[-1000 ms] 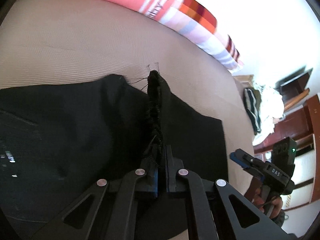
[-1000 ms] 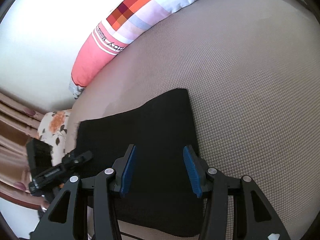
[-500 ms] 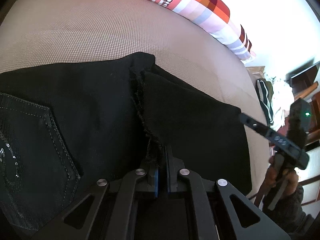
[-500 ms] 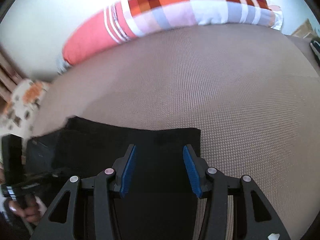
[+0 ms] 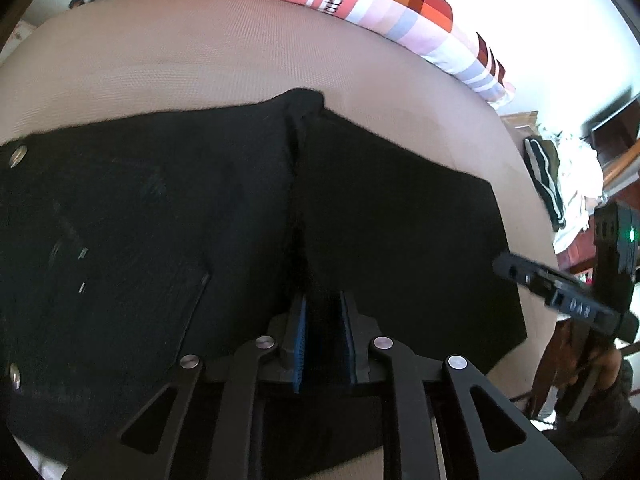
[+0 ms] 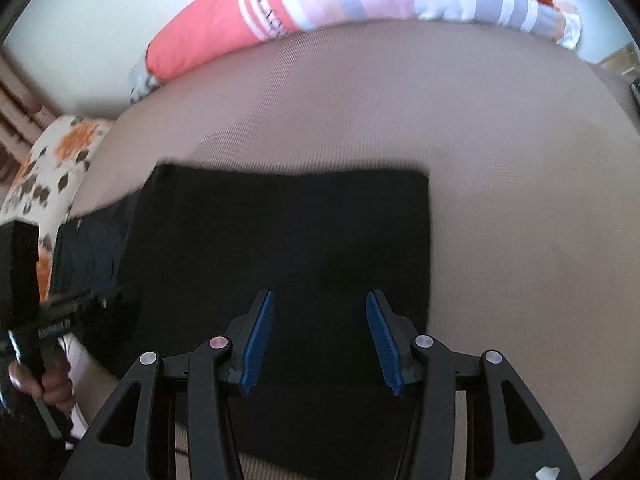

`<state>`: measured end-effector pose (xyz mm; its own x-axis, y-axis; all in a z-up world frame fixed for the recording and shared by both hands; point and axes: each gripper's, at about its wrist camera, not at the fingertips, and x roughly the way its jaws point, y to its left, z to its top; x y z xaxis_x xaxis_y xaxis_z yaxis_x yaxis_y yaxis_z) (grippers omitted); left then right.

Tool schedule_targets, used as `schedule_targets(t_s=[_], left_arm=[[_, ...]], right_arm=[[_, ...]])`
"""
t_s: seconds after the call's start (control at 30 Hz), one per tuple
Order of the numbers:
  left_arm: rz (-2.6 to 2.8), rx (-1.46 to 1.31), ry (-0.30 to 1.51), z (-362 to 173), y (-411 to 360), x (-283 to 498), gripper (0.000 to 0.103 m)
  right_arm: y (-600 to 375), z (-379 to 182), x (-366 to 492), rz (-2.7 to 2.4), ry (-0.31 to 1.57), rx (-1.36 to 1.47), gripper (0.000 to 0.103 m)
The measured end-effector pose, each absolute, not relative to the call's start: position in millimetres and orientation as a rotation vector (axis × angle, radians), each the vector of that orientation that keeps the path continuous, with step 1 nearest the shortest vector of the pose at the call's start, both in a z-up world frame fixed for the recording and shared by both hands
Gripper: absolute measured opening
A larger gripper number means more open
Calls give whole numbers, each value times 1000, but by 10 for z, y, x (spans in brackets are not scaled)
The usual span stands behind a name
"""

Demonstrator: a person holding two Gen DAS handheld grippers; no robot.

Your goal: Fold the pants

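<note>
Left hand-held gripper [image 5: 323, 334]: jaws have just been opening, now a narrow gap with blue pads showing. The frayed hem edge it carried has dropped out and lies flat; dark cloth sits below the gap, but I see no pad pressing on it. Right hand-held gripper [image 6: 320, 340]: jaws standing well apart, hovering over the folded leg panel, nothing between them.

Black pants [image 5: 200, 220] lie on the beige bed [image 5: 180, 52], legs folded back over the seat; the hem runs up the middle in the left view, back pocket and rivets to its left. Striped pink pillow [image 6: 320, 4] along the far edge, well apart from the pants. Floral cushion [image 6: 44, 160] at the left in the right view, near the waist end.

Risks, my read:
- Left jaws only slightly parted, so loose hem threads could snag on the pads as the hand lifts off and drag the top layer off square.
- The hem looks slightly skewed against the layer below; the next fold would lock in that offset.
- Black on black makes layer edges hard to see, so a grab may take one layer or miss the fold line.
- The near edge sits close to the bed's front, so a tug toward the person could slide it off.

Containers: none in view, nothing to report.
</note>
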<state>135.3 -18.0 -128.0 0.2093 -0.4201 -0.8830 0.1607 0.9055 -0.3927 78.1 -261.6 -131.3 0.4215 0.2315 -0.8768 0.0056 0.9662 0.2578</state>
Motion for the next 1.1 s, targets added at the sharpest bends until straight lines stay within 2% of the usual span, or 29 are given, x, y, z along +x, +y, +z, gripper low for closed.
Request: schedule_targets(t_s=[0.13, 0.27, 0.53, 0.7, 0.93, 1.1], left_arm=[[-361, -241, 1306, -1204, -8, 1215, 24], [-292, -213, 1259, -983, 229, 1081, 48], [-151, -254, 1142, -384, 1052, 1053, 50], [-41, -244, 1099, -164, 1630, 1113, 57], [-42, -292, 1166, -420, 2291, 1244, 59], [-109, -350, 1204, -700, 2484, 1320, 59]], right_arm=[[-2424, -1351, 552, 188, 1156, 202, 46], [-2190, -1358, 494, 234, 1169, 164, 46], [-1690, -1362, 582, 323, 1186, 112, 46], [-1489, -1354, 679, 343, 1198, 91, 46], [-1300, -1341, 813, 323, 1209, 85, 47], [-1202, -1287, 936, 335, 1221, 158, 47]])
